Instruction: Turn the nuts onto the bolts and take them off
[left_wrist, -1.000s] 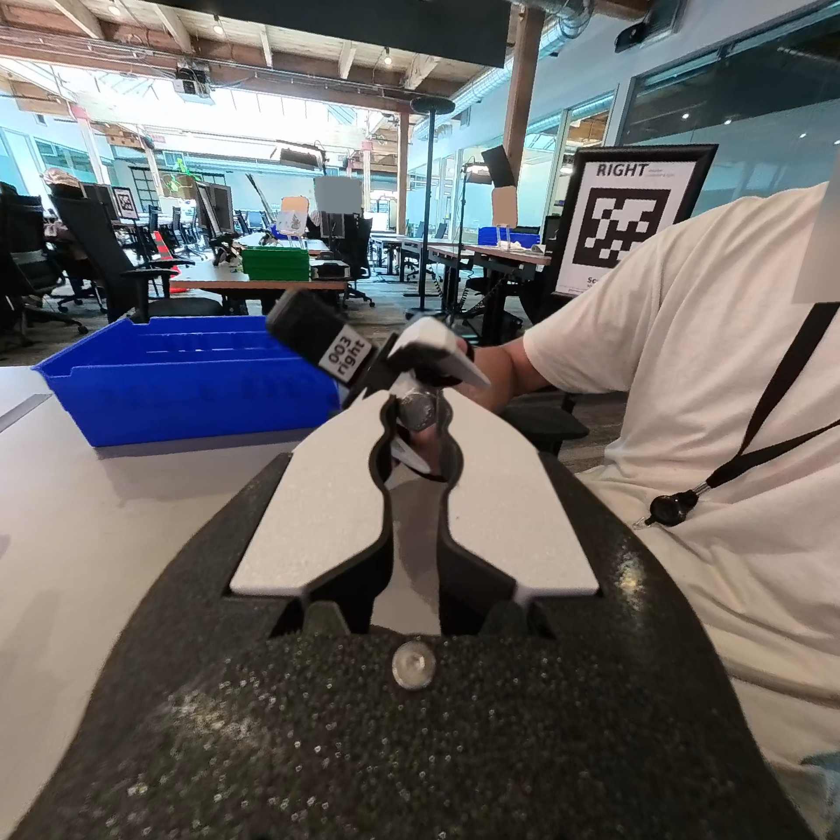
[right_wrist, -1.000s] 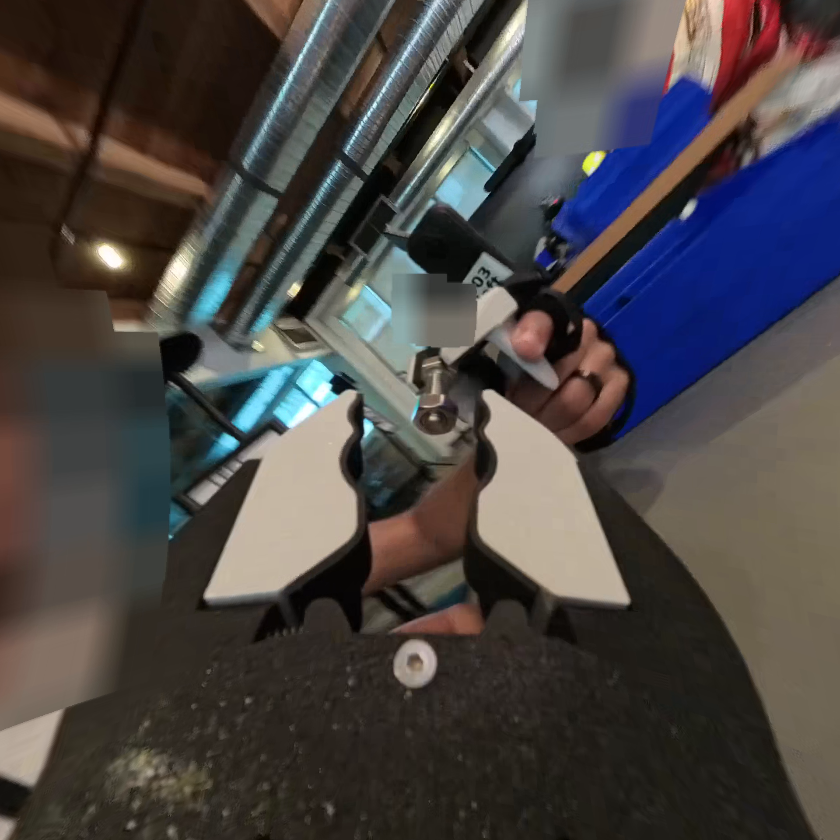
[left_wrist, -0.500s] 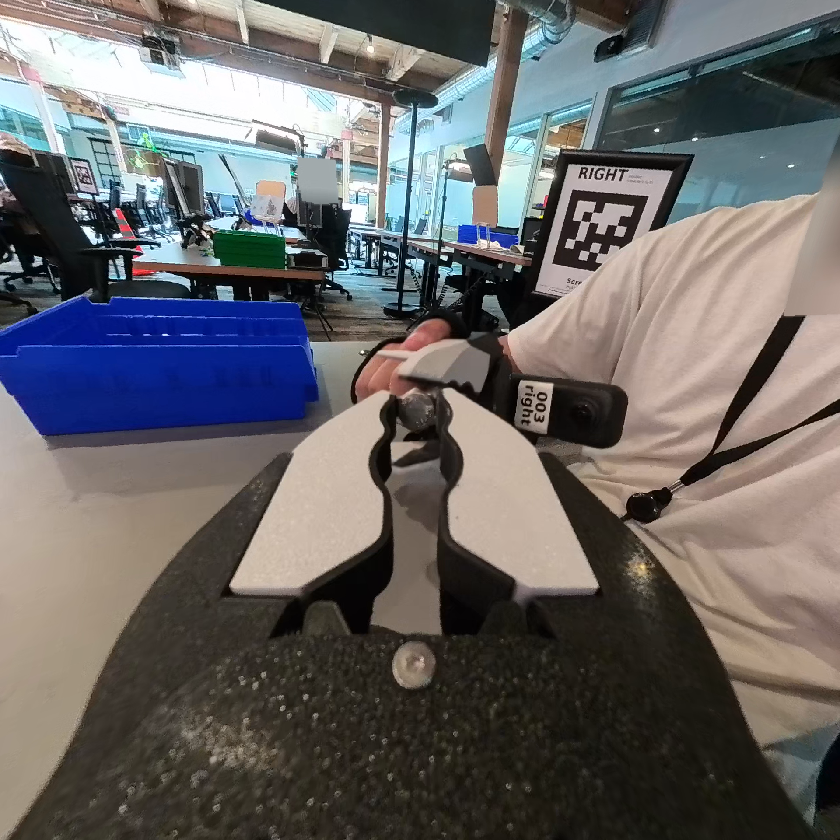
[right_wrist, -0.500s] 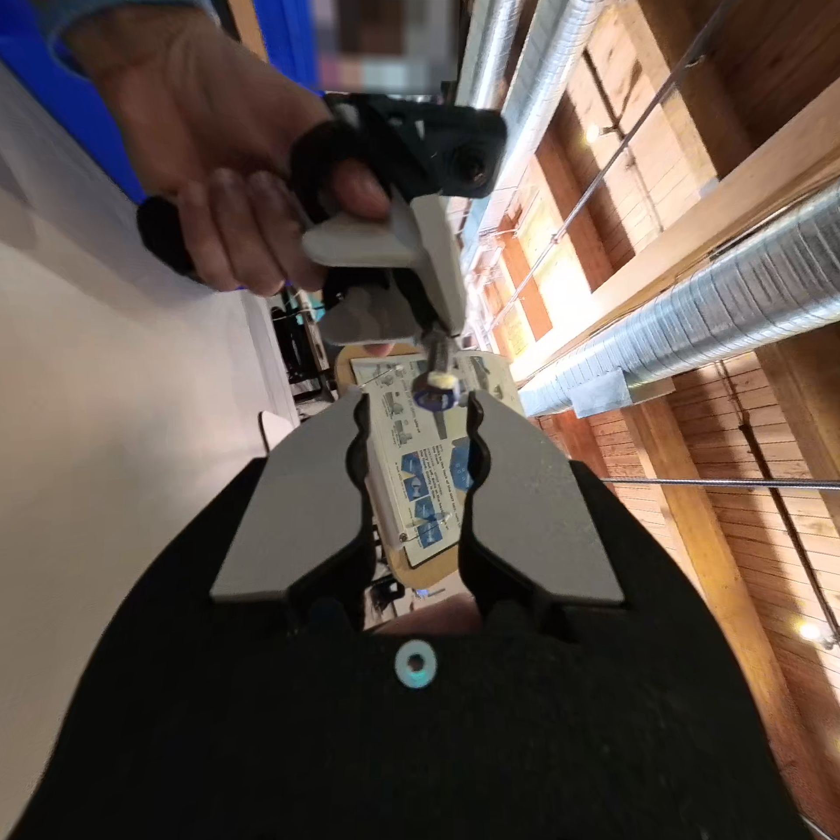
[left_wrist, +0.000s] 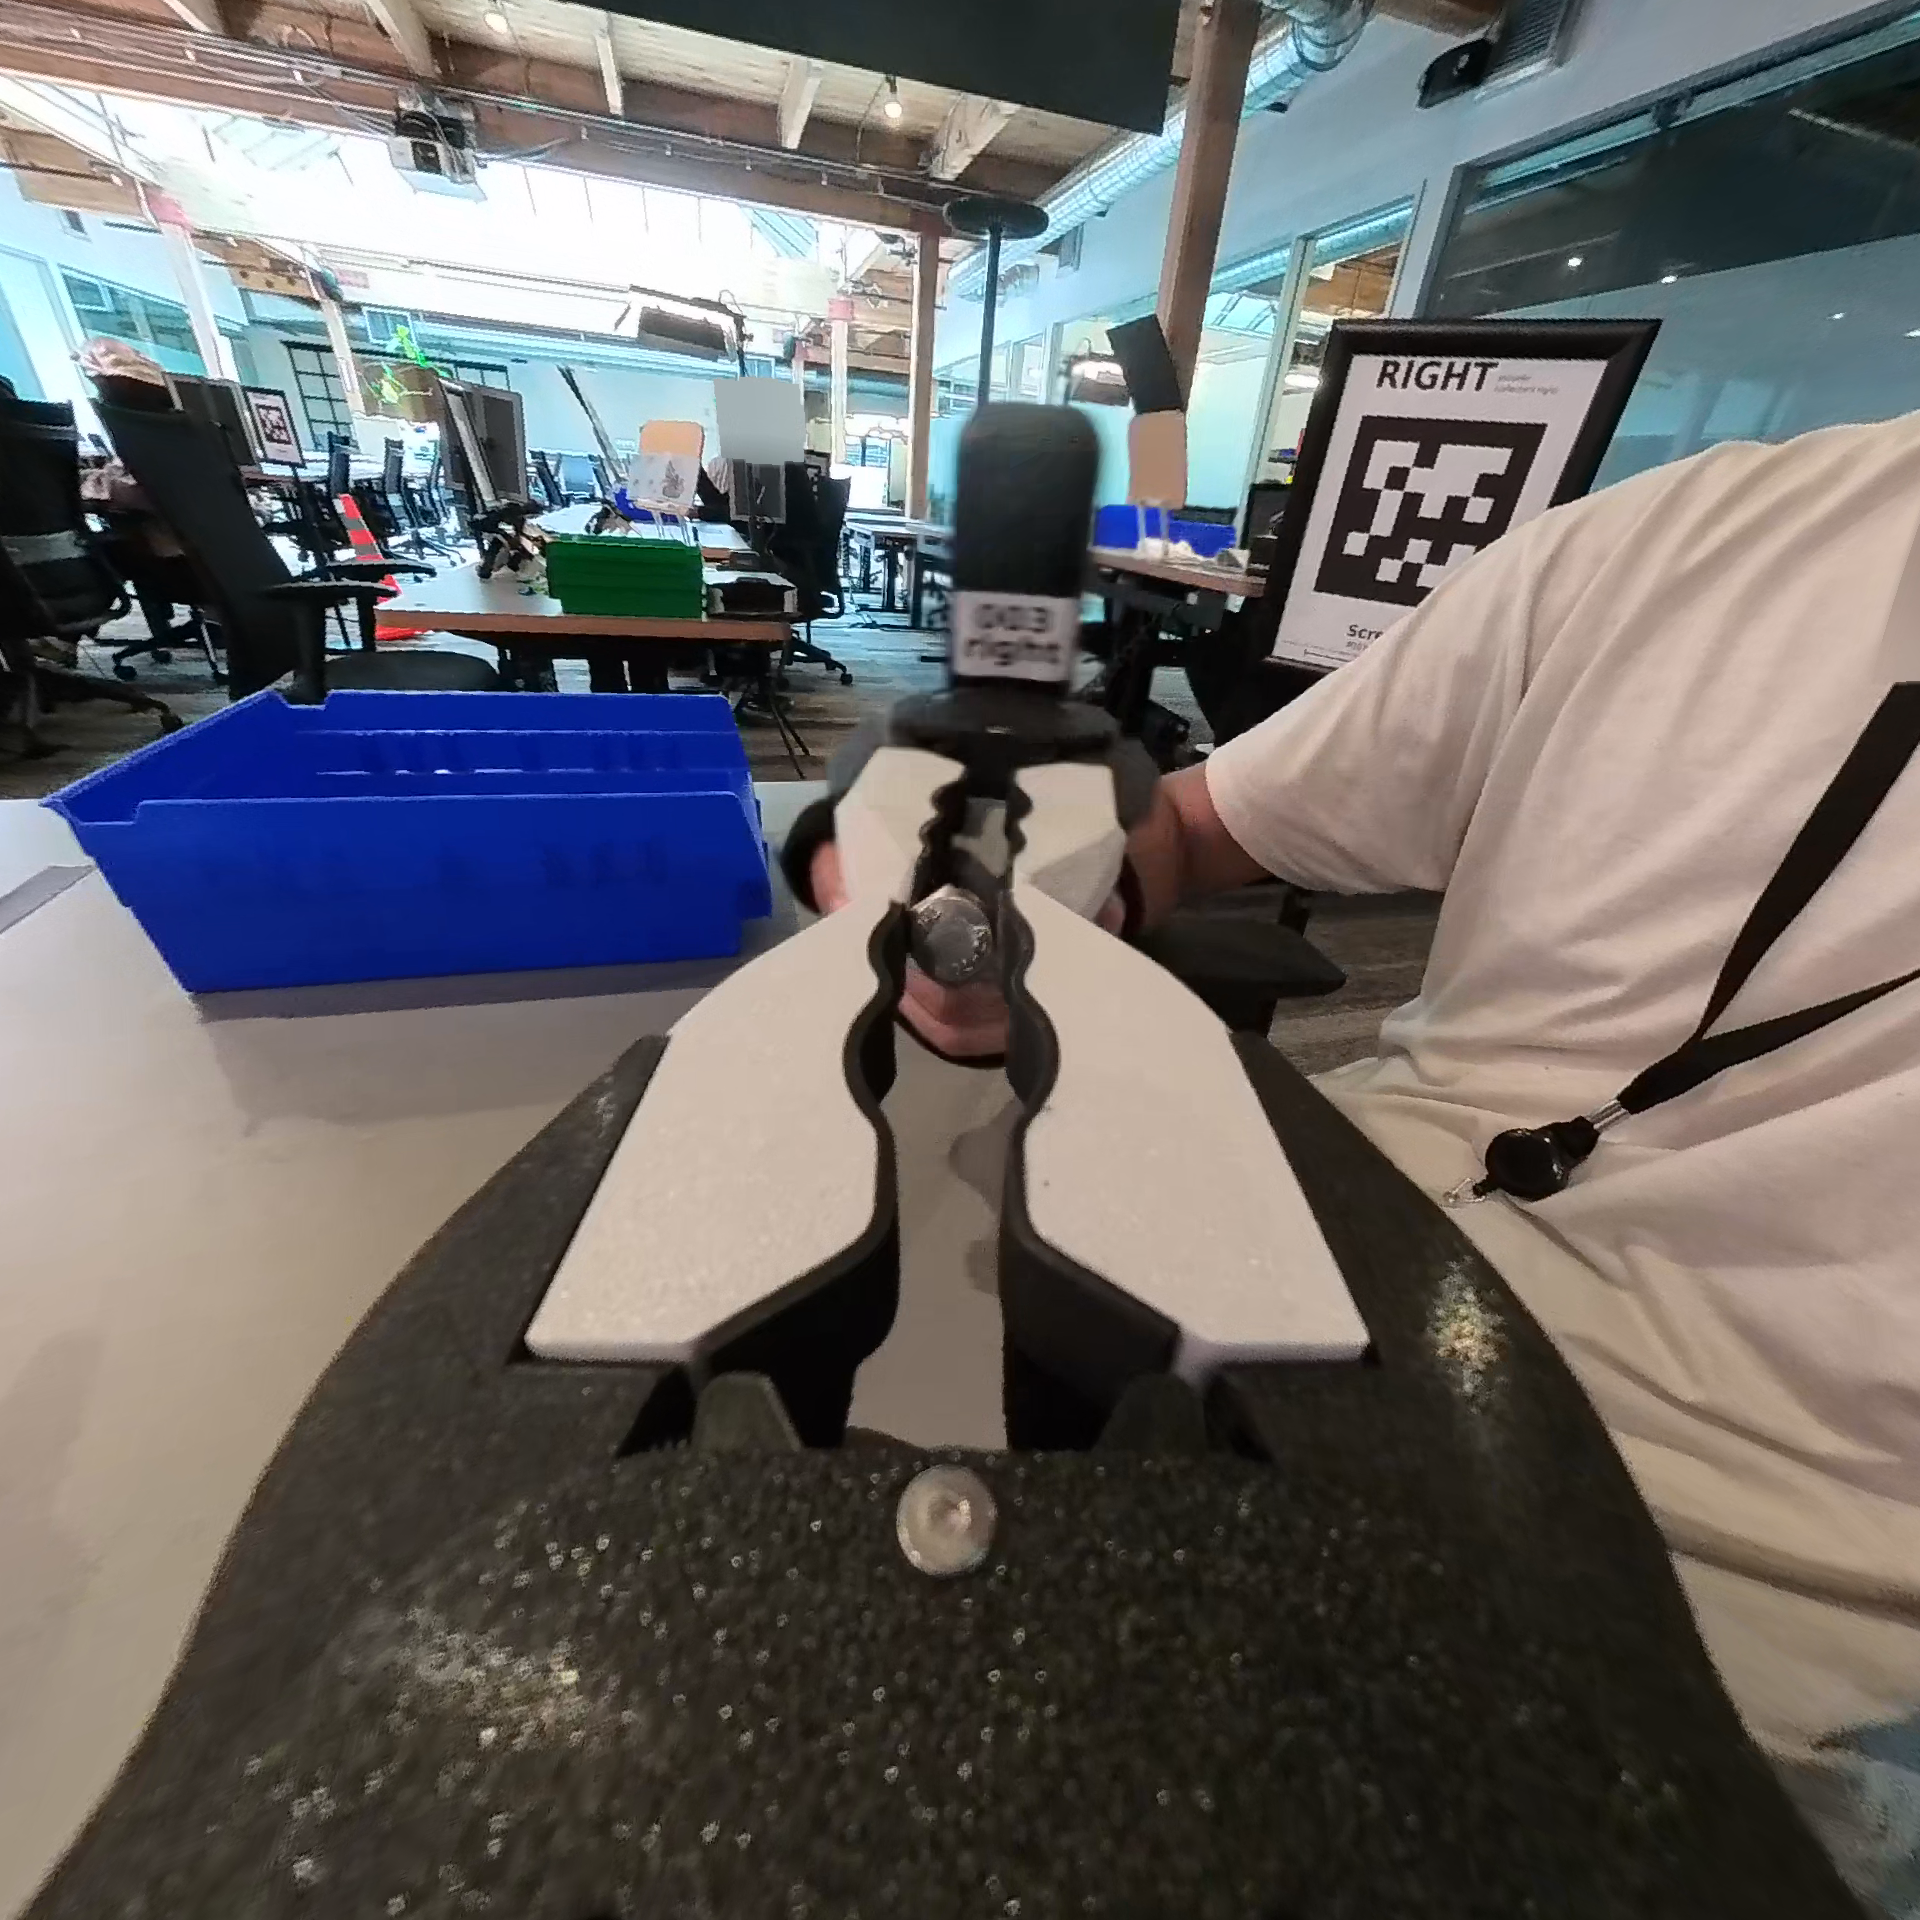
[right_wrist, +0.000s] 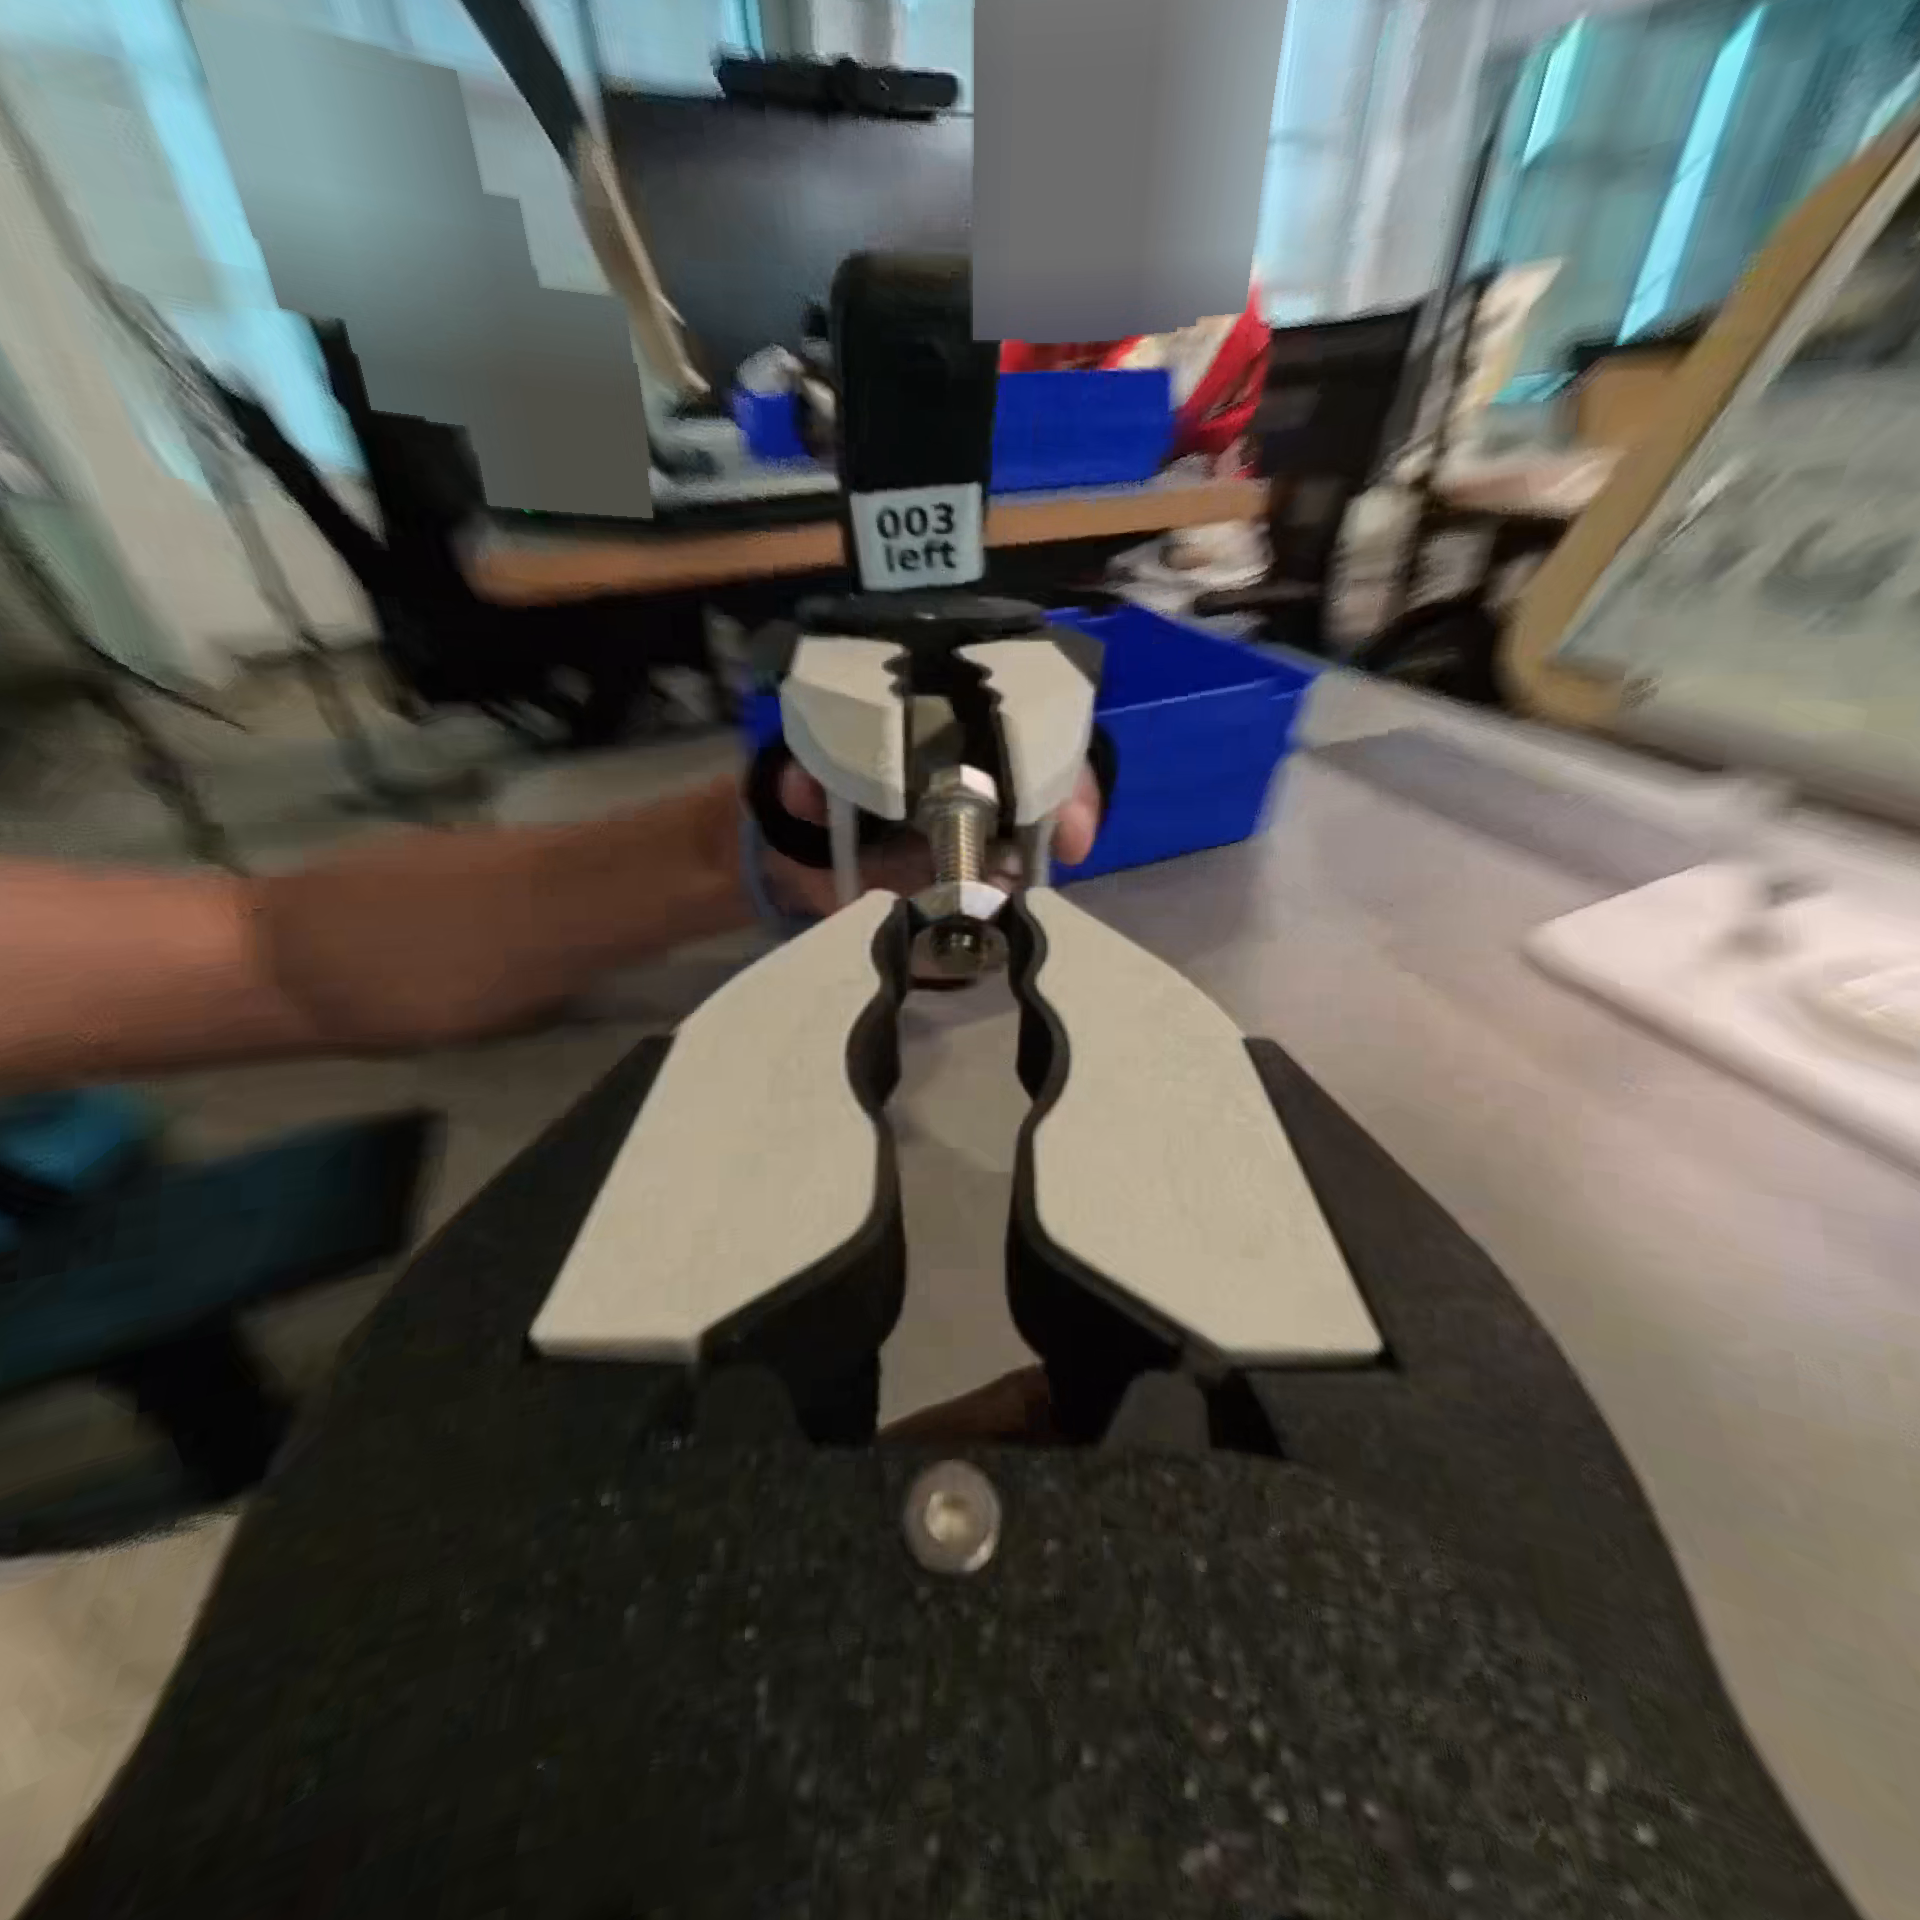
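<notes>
A steel bolt runs between my two grippers, which face each other above the grey table (left_wrist: 208, 1143). My left gripper (left_wrist: 956, 930) is shut on the bolt's head (left_wrist: 948, 938). In the right wrist view the threaded shaft (right_wrist: 956, 831) leads from the left gripper (right_wrist: 961, 774) to a hex nut (right_wrist: 956, 906) near the shaft's end. My right gripper (right_wrist: 956, 920) is shut on that nut. It also shows in the left wrist view (left_wrist: 971, 862), upright, just behind the bolt head, which hides the nut.
A blue bin (left_wrist: 416, 852) stands on the table to the left, also in the right wrist view (right_wrist: 1174, 727). A framed marker sign (left_wrist: 1444, 488) stands behind. The person's white shirt (left_wrist: 1662, 831) fills the right. A white tray (right_wrist: 1714, 987) lies on the table. Left and right tips are no more than a few centimetres apart.
My right gripper was open around the nut, then shut on it and rolled about the bolt's axis to upright. My left gripper has kept its hold on the bolt.
</notes>
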